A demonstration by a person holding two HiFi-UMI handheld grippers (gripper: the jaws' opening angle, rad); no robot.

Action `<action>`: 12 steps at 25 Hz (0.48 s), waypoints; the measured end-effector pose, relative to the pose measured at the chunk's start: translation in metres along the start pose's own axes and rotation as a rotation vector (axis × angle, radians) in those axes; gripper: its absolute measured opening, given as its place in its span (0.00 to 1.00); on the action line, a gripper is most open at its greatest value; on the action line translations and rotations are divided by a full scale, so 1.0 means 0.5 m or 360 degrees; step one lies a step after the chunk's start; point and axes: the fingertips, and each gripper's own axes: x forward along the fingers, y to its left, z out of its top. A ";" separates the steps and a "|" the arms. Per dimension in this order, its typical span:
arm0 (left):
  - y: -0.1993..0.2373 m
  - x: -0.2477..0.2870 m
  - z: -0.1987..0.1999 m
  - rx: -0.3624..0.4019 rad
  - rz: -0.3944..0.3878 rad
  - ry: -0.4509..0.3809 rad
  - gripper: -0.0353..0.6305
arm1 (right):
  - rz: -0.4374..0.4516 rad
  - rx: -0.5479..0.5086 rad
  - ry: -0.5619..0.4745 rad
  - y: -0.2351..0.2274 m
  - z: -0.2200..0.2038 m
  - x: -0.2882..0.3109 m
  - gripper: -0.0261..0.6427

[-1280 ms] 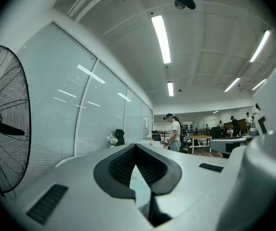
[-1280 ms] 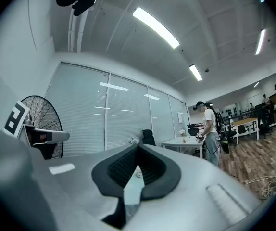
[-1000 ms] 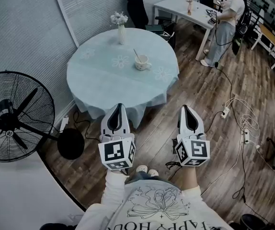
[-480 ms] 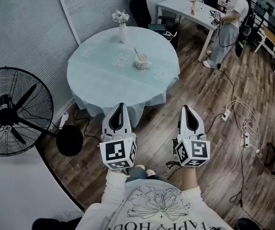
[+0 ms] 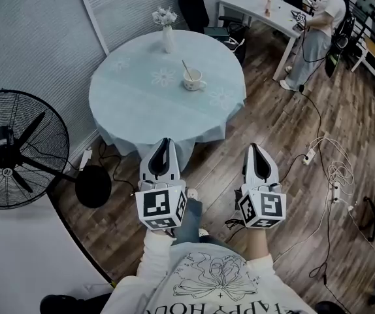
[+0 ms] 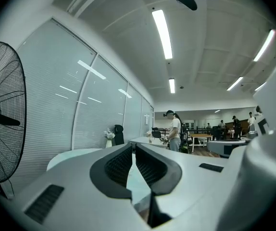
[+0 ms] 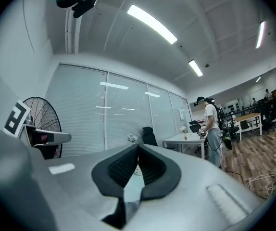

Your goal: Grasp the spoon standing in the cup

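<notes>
Two grippers held side by side and level above a wood floor (image 5: 266, 120), left gripper (image 5: 164, 144) and right gripper (image 5: 255, 148), both aimed toward a round table (image 5: 135, 106) draped in pale cloth.

Standing in the white cup (image 5: 192, 80) on the far half of the tabletop: the spoon (image 5: 186, 70), handle leaning up and to the left. Well apart from both grippers, ahead of them and roughly between the lines of the two.

Left gripper nearer the table, its tip seen against the hem of the cloth from the head view. Jaws clenched tip to tip, nothing between the pads, touching nothing. Right gripper over bare floorboards off the table's right side, likewise clamped together and empty.

Beyond the cup, a slim vase of flowers (image 5: 167, 34) near the table's far rim. At left, a standing fan (image 5: 17, 150) by the frosted glass wall. At upper right, a person (image 5: 318, 28) at a white desk (image 5: 253, 4), with cables (image 5: 334, 169) trailing across the floor.
</notes>
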 end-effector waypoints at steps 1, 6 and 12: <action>0.002 0.009 -0.001 0.0004 0.0005 0.0002 0.06 | 0.0003 0.0001 0.0004 -0.002 -0.003 0.009 0.06; 0.017 0.078 -0.002 0.0003 -0.0009 0.0004 0.12 | 0.0002 0.0003 0.0006 -0.019 -0.013 0.077 0.06; 0.054 0.207 -0.004 -0.0010 -0.0034 0.0010 0.14 | -0.0016 -0.0016 0.0001 -0.039 -0.016 0.198 0.06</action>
